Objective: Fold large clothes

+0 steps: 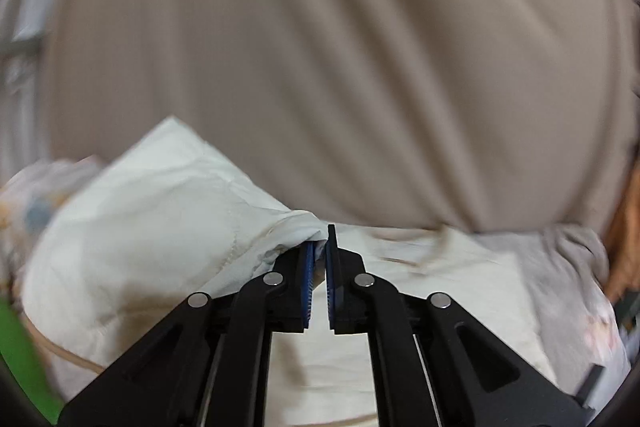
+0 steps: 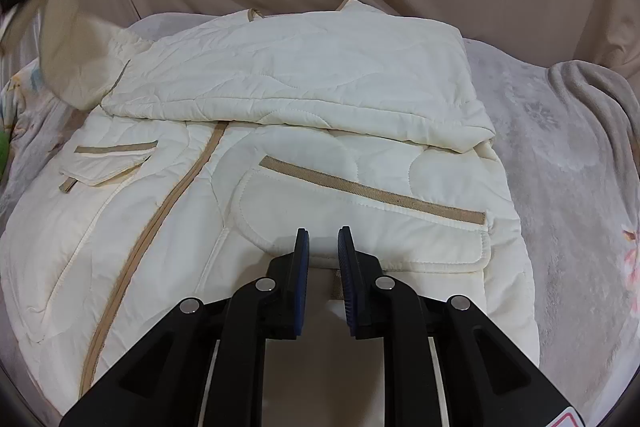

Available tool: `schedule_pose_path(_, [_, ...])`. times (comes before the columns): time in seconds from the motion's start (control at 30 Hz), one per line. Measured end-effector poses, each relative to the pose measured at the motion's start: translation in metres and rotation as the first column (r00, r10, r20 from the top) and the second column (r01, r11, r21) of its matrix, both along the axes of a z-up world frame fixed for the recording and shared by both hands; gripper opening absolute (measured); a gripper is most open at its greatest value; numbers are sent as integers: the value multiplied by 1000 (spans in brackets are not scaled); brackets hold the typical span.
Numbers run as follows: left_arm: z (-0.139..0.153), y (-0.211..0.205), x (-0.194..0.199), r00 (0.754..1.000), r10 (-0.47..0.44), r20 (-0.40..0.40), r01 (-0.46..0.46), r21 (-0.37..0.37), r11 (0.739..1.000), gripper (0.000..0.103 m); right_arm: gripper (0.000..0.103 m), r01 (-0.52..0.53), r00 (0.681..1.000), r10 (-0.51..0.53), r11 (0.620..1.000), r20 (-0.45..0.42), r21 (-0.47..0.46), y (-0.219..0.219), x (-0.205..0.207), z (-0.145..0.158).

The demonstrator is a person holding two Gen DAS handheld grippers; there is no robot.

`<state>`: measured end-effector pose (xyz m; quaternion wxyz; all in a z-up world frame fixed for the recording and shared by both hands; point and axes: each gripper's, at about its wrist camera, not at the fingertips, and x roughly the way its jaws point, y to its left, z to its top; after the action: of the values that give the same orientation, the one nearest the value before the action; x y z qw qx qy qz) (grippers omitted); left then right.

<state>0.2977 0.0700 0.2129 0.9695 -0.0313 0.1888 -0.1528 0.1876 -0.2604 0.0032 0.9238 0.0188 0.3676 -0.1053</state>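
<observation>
We see a cream quilted jacket [image 2: 280,99] with tan trim lying on a grey blanket [image 2: 560,147], one sleeve folded across its chest and its two pockets [image 2: 360,219] flat, their insides hidden. Our left gripper [image 1: 319,247] is clamped on a bunched fold of the jacket, lifted and blurred. Our right gripper [image 2: 323,247] stands slightly open, empty, over a pocket's lower edge.

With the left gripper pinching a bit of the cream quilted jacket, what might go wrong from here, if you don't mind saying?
1. The left gripper pinches only a thin bunch of the cream quilted jacket; the fabric could slip out.
2. The right gripper is open above the tan-trimmed pocket flap, pinning nothing, so a pull may drag the whole jacket.
3. The folded sleeve could slide off, undoing the fold.
</observation>
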Motion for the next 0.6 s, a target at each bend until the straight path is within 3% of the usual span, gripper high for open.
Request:
schedule_pose_path(0.1, [-24,-96,-14,982,-178,-57,182,75,980,5,20,1,1000,-1,1000,0,-5,0,-4,1])
schedule_pose_path(0.2, [-81,-172,-14,952,-246,-184,276,162,947,9,22,1,1000,-2,1000,-7,-15,-1,-9,1])
schedule_pose_path(0.3, [-150,-209,-5,914,-223,-338,311,233,921,15,25,1,1000,-1,1000,-15,-17,-5,-14,1])
schedule_pose_path(0.4, [-192,-204,-6,900,-188,-393,301,248,921,20,28,-2,1000,1,1000,-24,-21,-11,-18,1])
schedule_pose_path(0.43, [-194,-192,-6,898,-199,-391,306,232,923,26,30,-4,1000,4,1000,-25,-21,-13,-19,0])
schedule_pose_path(0.5, [-191,-171,-13,885,-236,-401,328,178,928,47,33,-7,1000,6,1000,-26,-20,-18,-22,0])
schedule_pose_path(0.57, [-178,-147,-26,880,-270,-390,339,120,933,83,35,-9,1000,9,1000,-27,-2,-24,-24,0])
schedule_pose_path(0.6, [-174,-136,-29,886,-272,-377,333,107,937,88,36,-7,1000,8,1000,-26,2,-27,-26,0])
